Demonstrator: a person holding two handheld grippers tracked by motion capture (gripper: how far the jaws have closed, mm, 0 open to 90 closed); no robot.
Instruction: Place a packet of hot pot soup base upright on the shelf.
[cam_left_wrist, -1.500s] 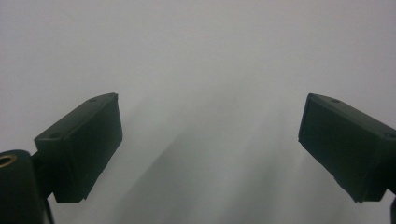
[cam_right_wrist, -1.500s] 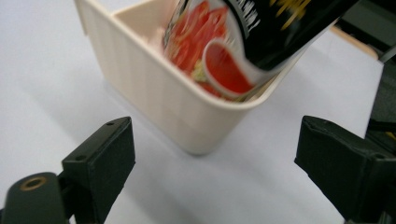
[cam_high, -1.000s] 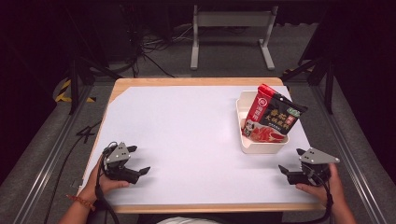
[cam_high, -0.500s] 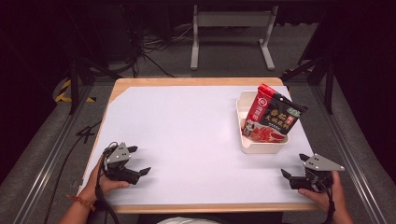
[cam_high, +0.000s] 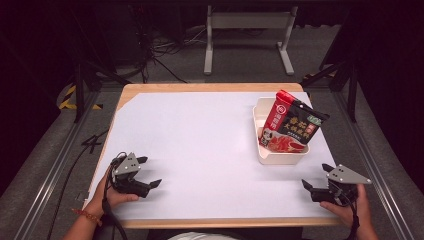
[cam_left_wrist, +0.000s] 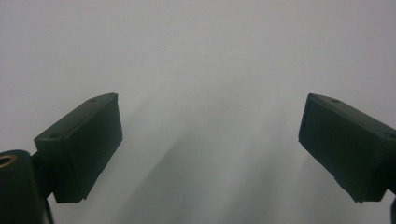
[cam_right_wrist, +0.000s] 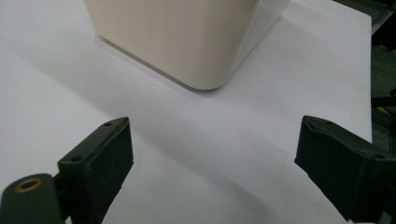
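- While both grippers rest low on the white-covered wooden table, the cream rectangular plastic tub sits near the right gripper, just ahead of its wide-spread jaws.
- A red-and-black printed snack pouch leans upright inside that tub.
- At the table's near left corner, well apart from the tub, the left gripper is also spread wide, holding nothing.

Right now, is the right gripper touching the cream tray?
Apart. In the right gripper view, bare white table lies between the open right gripper and the tray.
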